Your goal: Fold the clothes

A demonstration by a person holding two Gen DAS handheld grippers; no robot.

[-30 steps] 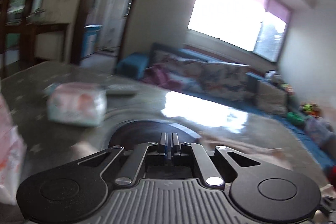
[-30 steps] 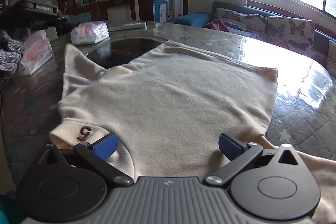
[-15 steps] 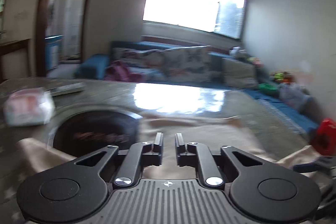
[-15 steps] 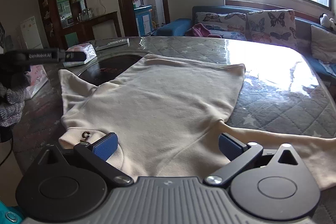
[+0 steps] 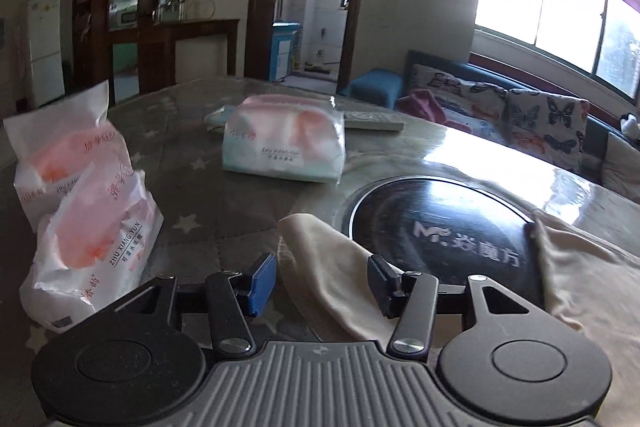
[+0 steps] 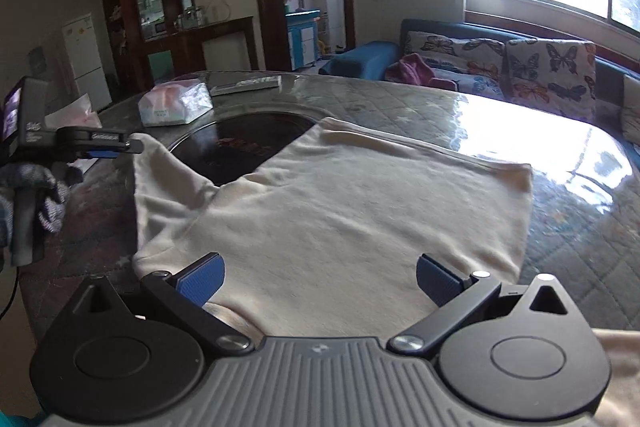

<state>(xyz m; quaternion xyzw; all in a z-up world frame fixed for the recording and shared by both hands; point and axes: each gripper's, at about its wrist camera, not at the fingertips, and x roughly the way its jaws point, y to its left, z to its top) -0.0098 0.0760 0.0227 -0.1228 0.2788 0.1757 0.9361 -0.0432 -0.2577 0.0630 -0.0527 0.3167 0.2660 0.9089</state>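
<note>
here, a cream sweater [image 6: 360, 211] spread flat across the quilted, glass-topped table [image 6: 560, 155], hem toward the sofa [image 6: 520, 67], part of its body draped over the edge of a round black inset [image 6: 244, 143] in the tabletop. left sleeve [image 5: 332, 267] stretched out toward the table's edge, cuff end resting beside the black disc. left gripper [image 5: 322, 283] low over that sleeve, blue pads spread wide, one on each side of the cuff, the cloth lying between them but not pinched. in the right wrist view, the same gripper [image 6: 116, 149] at the sleeve tip, held by a hand in a grey knitted glove [image 6: 28, 183]. right gripper [image 6: 320, 279] near the collar end of the sweater, also opened wide, nothing clamped, cloth beneath and between its pads. further off on the table, a tissue pack [image 5: 284, 147] with a remote control [image 5: 372, 121] just behind it, and two pink-printed packs [image 5: 80, 211] standing near the left edge.
</note>
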